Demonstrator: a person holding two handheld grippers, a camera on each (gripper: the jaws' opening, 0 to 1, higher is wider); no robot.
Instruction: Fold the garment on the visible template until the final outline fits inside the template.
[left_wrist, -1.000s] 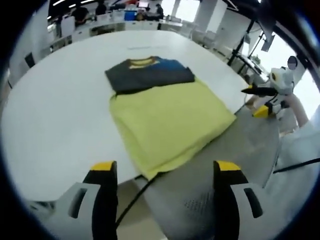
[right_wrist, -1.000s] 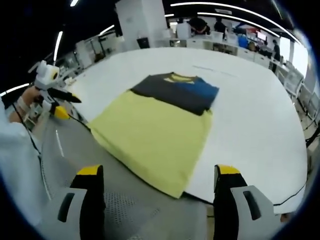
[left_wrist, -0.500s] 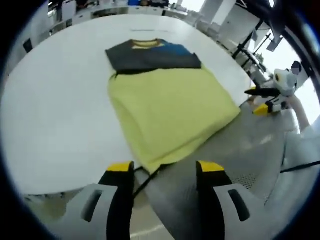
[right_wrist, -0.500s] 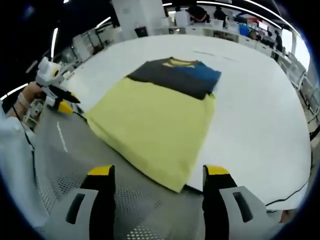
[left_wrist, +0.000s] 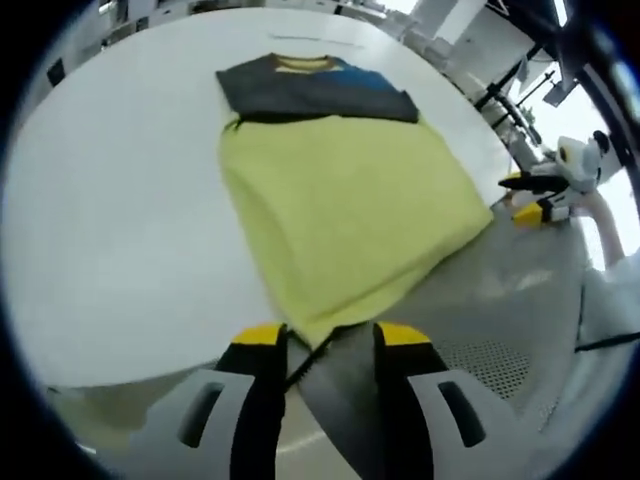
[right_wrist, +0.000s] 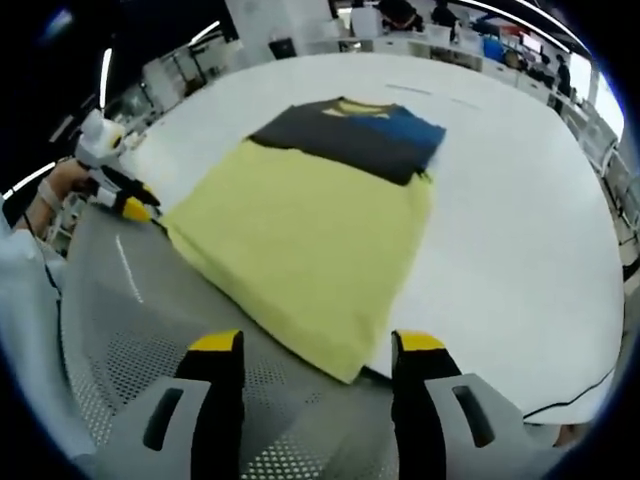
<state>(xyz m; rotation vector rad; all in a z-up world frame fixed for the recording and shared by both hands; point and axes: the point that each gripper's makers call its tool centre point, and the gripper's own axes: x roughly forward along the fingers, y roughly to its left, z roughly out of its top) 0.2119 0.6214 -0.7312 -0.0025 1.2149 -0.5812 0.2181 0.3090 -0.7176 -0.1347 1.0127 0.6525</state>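
Now both hand-held grippers, left (left_wrist: 323, 345) and right (right_wrist: 317, 350), narrow their empty jaws toward the near corner of the yellow-green rectangular template (left_wrist: 345, 205), whose far end carries the folded dark-and-blue garment (left_wrist: 312, 87) on the white counter (left_wrist: 110, 210), suggesting folding is nearly finished.

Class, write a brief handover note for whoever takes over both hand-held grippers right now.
Left hand-held gripper: open, empty, jaws straddling the near corner of the yellow garment.
Right hand-held gripper: open, empty, at the other near corner.
The garment lies flat on the white table, its near edge overhanging; a dark folded shirt lies at its far end.
Done: no fold visible.
Left: grip both corners, fold.
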